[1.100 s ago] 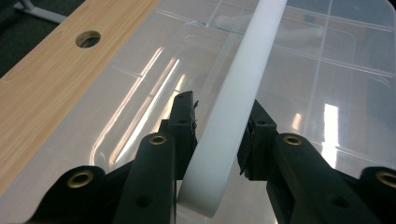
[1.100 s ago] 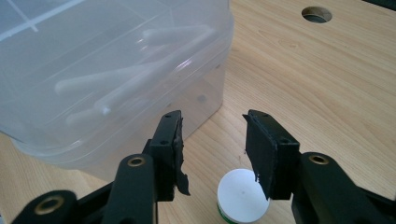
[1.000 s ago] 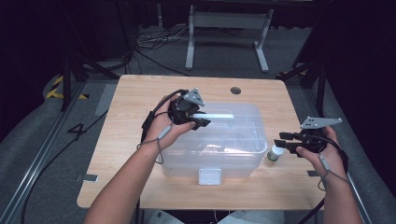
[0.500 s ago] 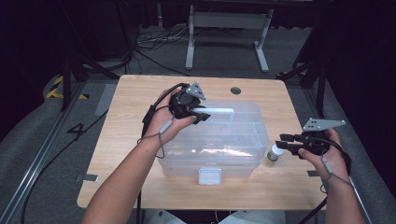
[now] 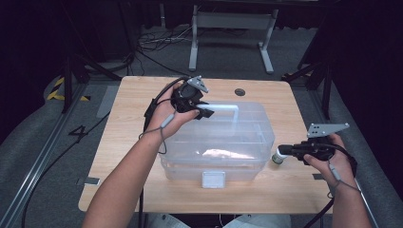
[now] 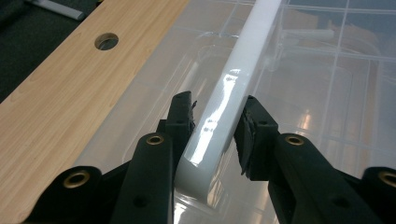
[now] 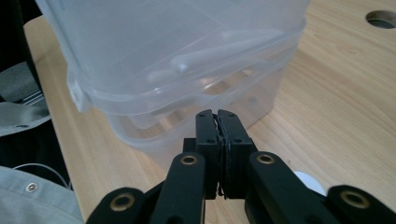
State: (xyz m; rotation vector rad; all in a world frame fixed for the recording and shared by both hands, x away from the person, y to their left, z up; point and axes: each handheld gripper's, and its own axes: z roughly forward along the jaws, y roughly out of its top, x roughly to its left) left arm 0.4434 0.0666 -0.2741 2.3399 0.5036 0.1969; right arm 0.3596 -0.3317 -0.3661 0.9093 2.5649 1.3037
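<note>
— So, any writing or brand you can read on that clear plastic box (image 5: 223, 142)?

— None that I can make out. A small white square latch (image 5: 213, 179) sits at the middle of the box's near wall, and it looks blank. A painted "4" (image 5: 78, 133) shows on the grey floor, left of the box and off the bench.

— Materials?

— The box is see-through, rounded at the corners, with a ribbed lid and a smooth, glossy white handle (image 6: 233, 93) across the top. It stands on a pale wood-grain bench (image 5: 128, 104), which has a round cable hole (image 5: 240, 91) just behind the box.

— And the left hand-held gripper (image 5: 202, 111)?

— It is over the left end of the box's lid. Its black jaws are partly apart and sit either side of the handle, close against it.

— The right hand-held gripper (image 7: 217, 122)?

— It is low at the box's right end, pointing at the side wall. Its jaws have just been closing and now meet flat together with nothing between them.

— Anything else near the box?

— A small cylinder with a white cap (image 5: 277, 157) stands on the bench just beside the box's right end, under the right hand-held gripper. Pale items lie inside the box, blurred by the plastic.
</note>
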